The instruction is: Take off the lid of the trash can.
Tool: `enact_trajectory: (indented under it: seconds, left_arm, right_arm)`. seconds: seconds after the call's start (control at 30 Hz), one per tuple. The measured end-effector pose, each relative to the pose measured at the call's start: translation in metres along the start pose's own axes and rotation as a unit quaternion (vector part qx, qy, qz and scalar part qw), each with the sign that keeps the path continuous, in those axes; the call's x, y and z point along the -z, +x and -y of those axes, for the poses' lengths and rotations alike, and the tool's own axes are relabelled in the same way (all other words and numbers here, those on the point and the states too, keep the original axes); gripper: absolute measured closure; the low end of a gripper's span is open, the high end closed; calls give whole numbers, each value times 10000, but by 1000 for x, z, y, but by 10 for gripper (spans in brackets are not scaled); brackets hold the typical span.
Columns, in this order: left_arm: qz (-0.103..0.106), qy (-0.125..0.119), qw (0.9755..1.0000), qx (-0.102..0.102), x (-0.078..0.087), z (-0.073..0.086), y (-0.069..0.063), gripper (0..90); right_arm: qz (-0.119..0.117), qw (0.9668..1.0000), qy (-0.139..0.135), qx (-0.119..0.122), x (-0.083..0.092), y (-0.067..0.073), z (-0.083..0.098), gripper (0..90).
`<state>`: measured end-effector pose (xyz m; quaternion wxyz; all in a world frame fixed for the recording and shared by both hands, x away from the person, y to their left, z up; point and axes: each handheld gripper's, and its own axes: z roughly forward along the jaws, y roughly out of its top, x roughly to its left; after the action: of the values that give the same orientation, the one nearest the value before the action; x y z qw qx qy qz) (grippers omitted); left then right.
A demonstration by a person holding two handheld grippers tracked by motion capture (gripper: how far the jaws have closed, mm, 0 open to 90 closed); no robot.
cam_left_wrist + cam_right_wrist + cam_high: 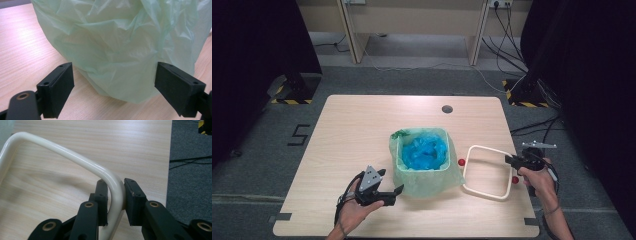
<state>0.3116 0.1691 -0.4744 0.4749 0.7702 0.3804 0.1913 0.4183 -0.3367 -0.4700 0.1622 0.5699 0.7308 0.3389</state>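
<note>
Glossy cream frame (75, 157), crinkled thin plastic bag (120, 45), matt wood-grain table (357, 125).

Light wood table (362, 130) with a round dark hole (447, 109) near the far edge, sitting on grey carpet (257, 170) marked with a black tape shape (298, 134) to the left. Black curtains (252, 45) down both sides, stand bases with yellow-black hazard tape (287, 95) at their feet. Beige desk legs (352, 35) along the far wall, plus a tangle of black cables (507, 30) running from a wall socket (498, 4), all under pretty flat, even light.
</note>
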Motion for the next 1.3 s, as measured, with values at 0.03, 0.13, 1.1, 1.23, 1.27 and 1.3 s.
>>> enact_trajectory:
  seconds: [0.03, 0.13, 1.1, 1.23, 1.27, 1.3]
  left_arm:
    - [-9, -8, 10000, 10, 0, 0, 0, 151]
    - [-33, -12, 10000, 39, 0, 2, 1, 153]
    - [62, -159, 9998, 47, 1, 10, -2, 152]
    - [93, -166, 9998, 29, 2, 12, -2, 150]
    - [99, -173, 9998, 34, 2, 12, -2, 150]
    - [102, -177, 9998, 36, 2, 13, -2, 150]
  right_arm:
    - [-5, 10000, 12, -43, -2, -1, 1, 740]
    - [-18, 9999, 111, -63, -10, -2, 3, 741]
    - [79, 9952, -966, -100, -12, 56, -8, 260]
    - [-268, 9945, -1016, 0, -11, 75, -12, 228]
    - [-342, 9936, -1074, 2, -10, 79, -14, 223]
    - [-434, 9931, -1092, 2, -9, 83, -15, 220]
